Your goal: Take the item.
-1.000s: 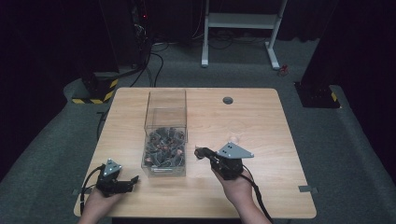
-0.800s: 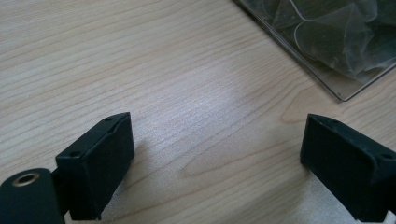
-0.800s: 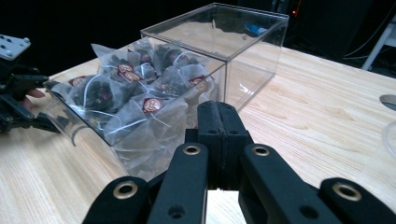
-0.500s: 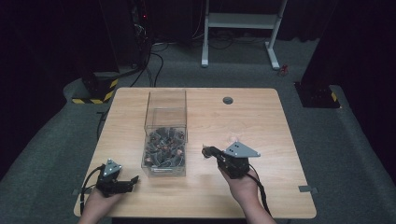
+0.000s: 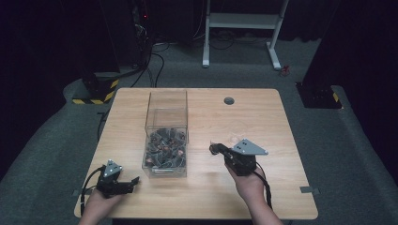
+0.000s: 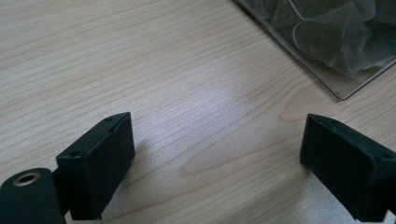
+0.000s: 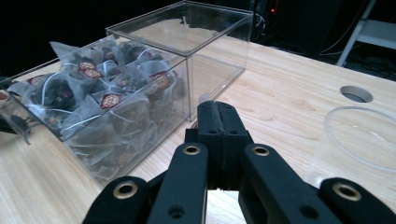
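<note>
A clear plastic box with two compartments (image 5: 166, 108) stands on the pale wooden bench (image 5: 277, 122). Its nearer compartment is heaped with grey pyramid tea bags with small red tags (image 5: 164, 149), and its farther compartment looks empty. The right claw (image 5: 215, 148) hangs just to the right of the box, level with the filled compartment and clear of its wall. Its jaws are pressed together. In the right gripper view a small pale sliver peeks up at their tips, but I cannot tell whether it is a tea bag's tag or string, so a catch is not certain. A shallow clear round cup (image 7: 360, 135) sits on the bench farther right of the box, just beyond that claw. The left claw (image 6: 217, 154) rests low off the box's near left corner, its jaws spread wide over bare wood with nothing between them. The step in hand looks like moving one tea bag from the box to the cup, with the right claw between the two. If a bag does hang from it, the next move calls for carrying it on away from the box until it is over the cup's mouth, then parting the jaws there. If the tips are bare, the claw needs to open, go back over the filled compartment and pinch a single bag near the top of the heap.
</note>
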{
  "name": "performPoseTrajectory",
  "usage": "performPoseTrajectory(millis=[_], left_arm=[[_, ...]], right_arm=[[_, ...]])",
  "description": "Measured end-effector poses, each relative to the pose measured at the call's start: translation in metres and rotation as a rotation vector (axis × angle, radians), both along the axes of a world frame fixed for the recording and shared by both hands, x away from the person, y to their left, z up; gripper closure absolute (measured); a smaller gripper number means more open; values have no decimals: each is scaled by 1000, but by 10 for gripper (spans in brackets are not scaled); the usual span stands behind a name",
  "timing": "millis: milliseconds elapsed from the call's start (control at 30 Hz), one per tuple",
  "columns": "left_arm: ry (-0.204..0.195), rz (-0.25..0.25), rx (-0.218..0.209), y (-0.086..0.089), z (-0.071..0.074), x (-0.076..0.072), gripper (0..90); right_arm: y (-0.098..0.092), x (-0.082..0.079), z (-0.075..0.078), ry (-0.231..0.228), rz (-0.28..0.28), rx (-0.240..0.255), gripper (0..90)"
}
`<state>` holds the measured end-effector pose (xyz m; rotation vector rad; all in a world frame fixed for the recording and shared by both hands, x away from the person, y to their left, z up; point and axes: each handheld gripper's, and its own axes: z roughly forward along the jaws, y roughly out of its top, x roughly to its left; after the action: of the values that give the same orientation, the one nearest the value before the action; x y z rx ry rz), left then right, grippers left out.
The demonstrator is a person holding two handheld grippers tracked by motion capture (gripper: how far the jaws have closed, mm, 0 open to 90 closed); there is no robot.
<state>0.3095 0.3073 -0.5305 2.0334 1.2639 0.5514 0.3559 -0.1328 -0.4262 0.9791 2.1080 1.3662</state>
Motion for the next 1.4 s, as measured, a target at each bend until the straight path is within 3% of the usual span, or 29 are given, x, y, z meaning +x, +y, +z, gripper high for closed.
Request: performPoseTrajectory(millis=[1400], left_arm=[[0,0,0,0,0,0,103]], right_arm=[[-38,54,15,-23,-186,-34,900]])
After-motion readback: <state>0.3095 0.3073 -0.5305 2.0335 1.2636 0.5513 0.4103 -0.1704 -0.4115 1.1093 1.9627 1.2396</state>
